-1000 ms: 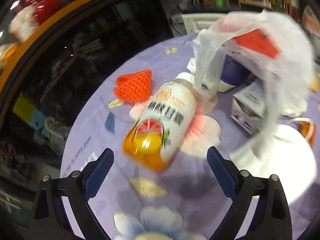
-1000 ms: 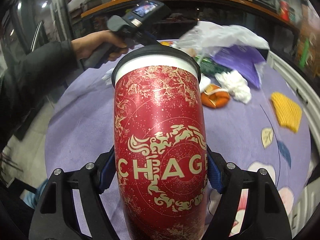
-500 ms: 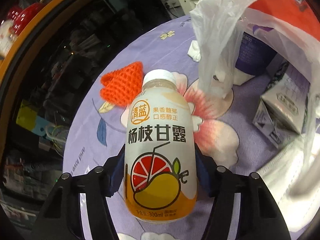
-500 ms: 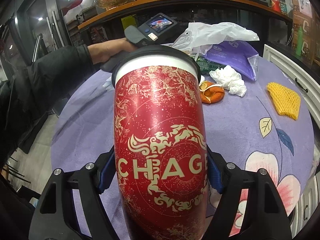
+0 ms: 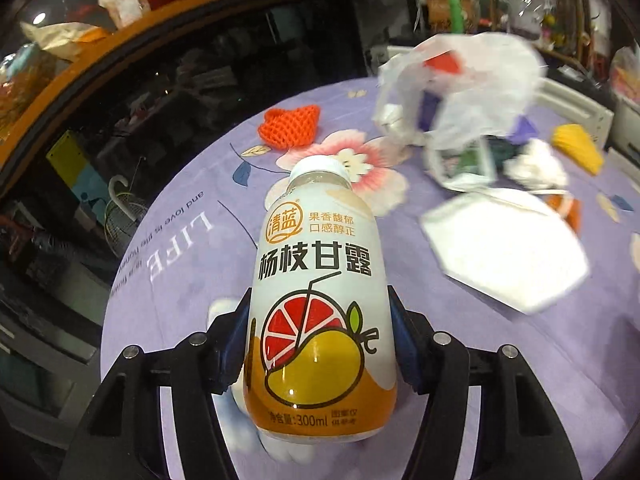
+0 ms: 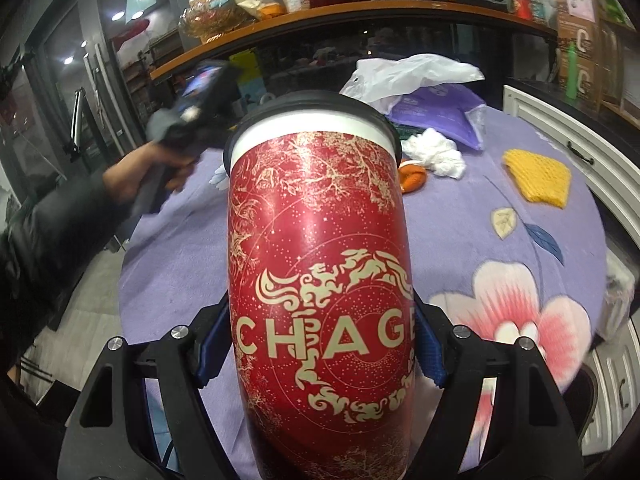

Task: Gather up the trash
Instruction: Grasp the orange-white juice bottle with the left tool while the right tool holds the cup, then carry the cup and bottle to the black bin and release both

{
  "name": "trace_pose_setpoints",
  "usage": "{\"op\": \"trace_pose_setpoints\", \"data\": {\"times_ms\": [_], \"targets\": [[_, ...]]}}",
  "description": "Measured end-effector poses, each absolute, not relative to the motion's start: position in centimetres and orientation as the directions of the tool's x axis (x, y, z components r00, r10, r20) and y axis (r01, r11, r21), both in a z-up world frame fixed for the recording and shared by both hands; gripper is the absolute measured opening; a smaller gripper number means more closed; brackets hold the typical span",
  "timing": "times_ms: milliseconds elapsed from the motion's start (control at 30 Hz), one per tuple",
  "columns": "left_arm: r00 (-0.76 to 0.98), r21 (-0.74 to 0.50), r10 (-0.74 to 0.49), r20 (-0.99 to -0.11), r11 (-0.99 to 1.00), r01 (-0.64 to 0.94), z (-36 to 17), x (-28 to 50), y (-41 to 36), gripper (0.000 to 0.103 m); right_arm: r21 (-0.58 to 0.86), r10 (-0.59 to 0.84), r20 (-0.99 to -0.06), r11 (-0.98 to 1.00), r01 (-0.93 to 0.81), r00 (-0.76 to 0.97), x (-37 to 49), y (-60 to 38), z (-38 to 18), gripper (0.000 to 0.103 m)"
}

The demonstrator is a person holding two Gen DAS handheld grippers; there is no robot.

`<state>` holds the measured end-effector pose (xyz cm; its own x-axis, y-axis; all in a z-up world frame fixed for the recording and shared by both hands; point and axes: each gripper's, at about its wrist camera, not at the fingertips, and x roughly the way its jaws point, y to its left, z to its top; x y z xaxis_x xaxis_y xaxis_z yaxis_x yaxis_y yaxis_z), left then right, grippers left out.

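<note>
— What have your tools got hold of?

— My left tool (image 5: 318, 344) is pinching the juice bottle (image 5: 320, 300) low on its body, pads on both sides, cap pointing to the upper middle of the frame, above the purple surface (image 5: 172, 280). My right tool (image 6: 320, 344) is clamped on the red paper cup (image 6: 320, 264) across its lower half, lid end away from me.

— How do they handle?

— I judge the bottle stiff and smooth, so it could slip; the wide belly is the right place. The cup looks light and crushable, so a gentle squeeze below the middle suits it.

— What's left?

— The white plastic bag (image 5: 468, 92) lies upper right in the left view, with an orange foam net (image 5: 290, 126) at upper centre.
</note>
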<state>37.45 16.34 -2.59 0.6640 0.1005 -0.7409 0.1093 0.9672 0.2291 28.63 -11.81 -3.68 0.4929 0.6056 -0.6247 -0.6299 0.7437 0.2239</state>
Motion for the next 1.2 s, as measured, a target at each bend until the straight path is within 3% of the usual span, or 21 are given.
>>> {"op": "trace_pose_setpoints", "data": {"times_ms": [467, 767, 1000, 1200], "targets": [[0.764, 0.079, -0.254, -0.593, 0.926, 0.369, 1.7, 23.4, 0.0, 0.061, 0.255, 0.469, -0.614, 0.879, -0.402, 0.635, 22.4, -24.3, -4.4, 0.075], [0.681, 0.021, -0.433, -0.59, 0.835, 0.549, 0.3, 21.9, -9.8, 0.061, 0.237, 0.27, -0.76, 0.962, -0.135, 0.591, 23.6, -33.2, -11.4, 0.075], [0.628, 0.03, -0.454, -0.632, 0.796, 0.605, -2.7, 21.4, -15.5, 0.061, 0.279, 0.24, -0.848, 0.96, 0.013, 0.472, 27.2, -35.6, -19.6, 0.075], [0.592, 0.023, -0.431, -0.681, 0.795, 0.606, -6.4, 21.9, -18.3, 0.061, 0.284, 0.238, -0.886, 0.957, 0.061, 0.397, 30.1, -35.2, -23.5, 0.075]]}}
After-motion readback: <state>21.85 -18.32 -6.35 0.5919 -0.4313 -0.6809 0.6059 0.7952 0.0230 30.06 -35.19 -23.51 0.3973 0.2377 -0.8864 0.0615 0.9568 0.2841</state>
